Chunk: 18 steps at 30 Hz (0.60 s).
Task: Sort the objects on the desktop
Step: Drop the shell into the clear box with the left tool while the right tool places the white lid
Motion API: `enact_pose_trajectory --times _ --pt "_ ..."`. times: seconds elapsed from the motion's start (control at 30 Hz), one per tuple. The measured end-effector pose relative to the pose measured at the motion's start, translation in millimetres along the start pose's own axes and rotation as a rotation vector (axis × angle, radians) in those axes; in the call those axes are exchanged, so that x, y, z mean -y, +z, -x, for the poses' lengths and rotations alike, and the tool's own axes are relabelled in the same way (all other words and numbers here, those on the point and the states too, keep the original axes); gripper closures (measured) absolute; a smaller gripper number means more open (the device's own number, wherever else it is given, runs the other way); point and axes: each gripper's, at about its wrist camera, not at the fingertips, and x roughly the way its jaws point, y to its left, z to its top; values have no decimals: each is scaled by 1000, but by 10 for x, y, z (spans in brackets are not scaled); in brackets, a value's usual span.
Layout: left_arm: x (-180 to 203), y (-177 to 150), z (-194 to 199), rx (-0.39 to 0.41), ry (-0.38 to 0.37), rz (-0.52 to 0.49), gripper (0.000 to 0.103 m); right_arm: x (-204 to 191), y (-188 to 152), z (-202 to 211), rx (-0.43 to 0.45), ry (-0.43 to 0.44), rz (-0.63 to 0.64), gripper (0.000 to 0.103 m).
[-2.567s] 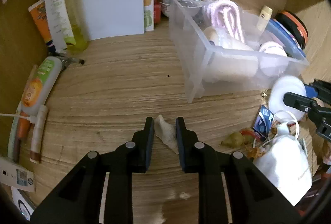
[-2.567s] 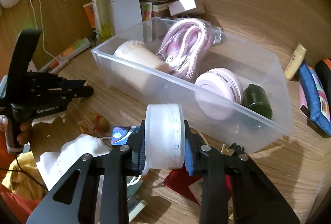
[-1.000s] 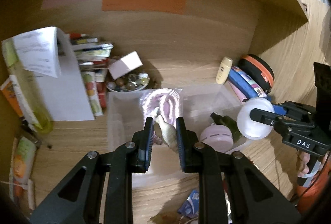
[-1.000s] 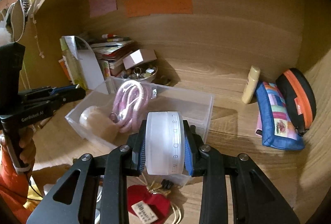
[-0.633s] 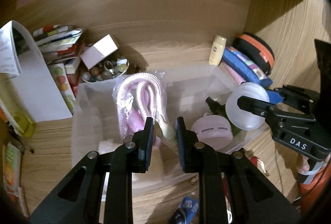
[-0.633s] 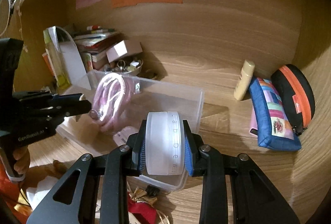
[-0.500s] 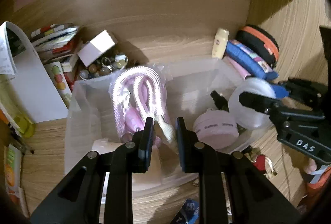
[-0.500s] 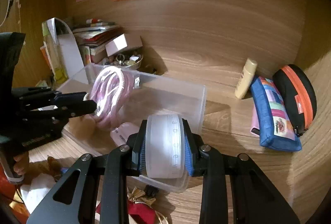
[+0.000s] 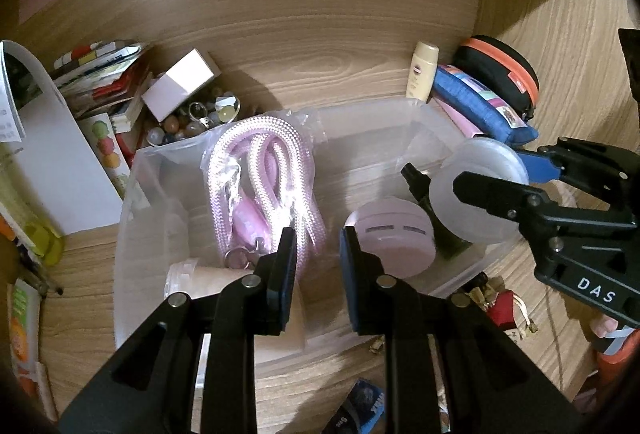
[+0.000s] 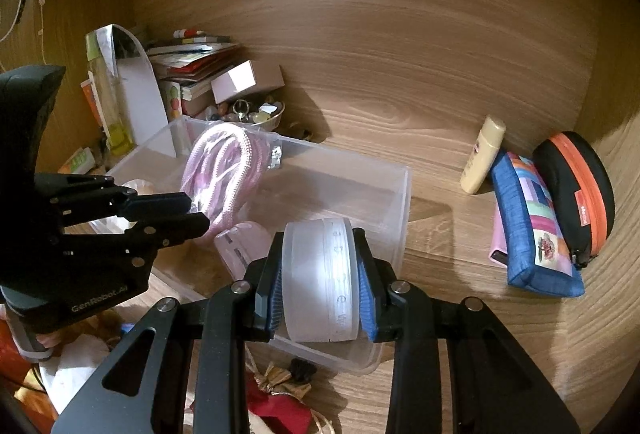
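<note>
Wooden desk (image 10: 440,242) in an alcove with a wood-grain back wall, cluttered.

- Bin (image 9: 360,110): clear plastic, long side running left to right across the left wrist view. Its near wall is cut off behind both grippers.
- Left gripper (image 9: 316,246): over the bin's middle, pointing down into it. Jaws have just been opening and stand slightly apart, with nothing between them.
- Right gripper (image 10: 319,238): clamped on the jar, over the bin's near right corner.
- Pouch (image 10: 532,226), blue, and a black-and-orange case (image 10: 576,185): right of the bin, leaning together.
- Rope (image 9: 260,161): pink, coiled in a clear bag, loop toward the back wall; lower end hidden by the left finger.
- Jar (image 10: 316,294): frosted white, round, held on edge with flat faces against the pads, axis running side to side. Raised lettering on the rim, hard to read.
- Pink disc (image 9: 392,234): in the bin, right end.
- Dark bottle (image 9: 416,177): in the bin, mostly hidden behind the jar.
</note>
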Motion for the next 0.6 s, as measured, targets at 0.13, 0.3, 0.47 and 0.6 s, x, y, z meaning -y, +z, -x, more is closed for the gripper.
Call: enact_pose_trajectory --times 0.13,0.3,0.47,0.6 --pt "-4 10 92 23 1 0 67 -12 11 67 8 19 -6 71" --pt "-16 15 248 53 18 -2 59 -60 1 228 50 -3 1 54" --pt "-51 20 480 105 45 22 31 -63 -10 427 94 -35 -1 36" --pt "-111 3 685 139 63 55 14 -62 -49 599 126 -65 -12 25"
